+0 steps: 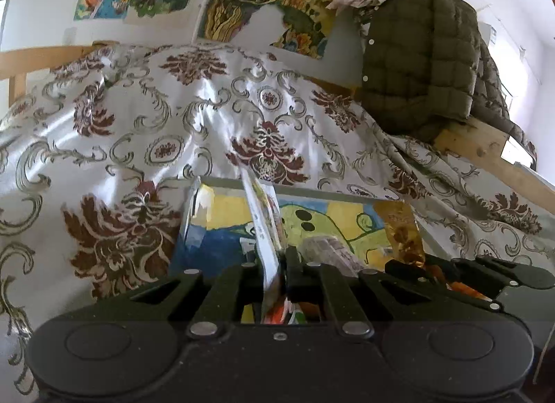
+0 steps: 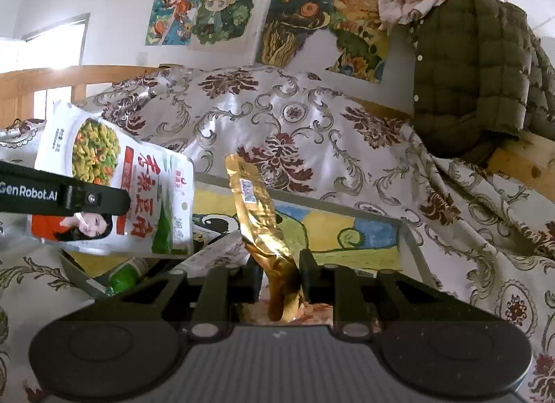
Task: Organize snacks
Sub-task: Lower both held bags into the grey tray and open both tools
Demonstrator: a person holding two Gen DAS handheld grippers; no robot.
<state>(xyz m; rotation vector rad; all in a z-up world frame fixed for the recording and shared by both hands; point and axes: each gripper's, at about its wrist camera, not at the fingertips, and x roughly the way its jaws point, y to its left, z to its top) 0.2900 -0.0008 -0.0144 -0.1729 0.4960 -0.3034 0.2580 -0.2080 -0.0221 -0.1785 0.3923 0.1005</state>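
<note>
The left gripper (image 2: 104,200) has its jaws clenched on a white snack packet (image 2: 114,187), held edge-up above the left side of a painted tray (image 2: 412,253) lying on the patterned bedspread (image 2: 277,118). Right of it, the right gripper (image 2: 279,266) has its jaws grasping a gold snack pouch (image 2: 256,208), which stands upright over the tray's middle.
</note>
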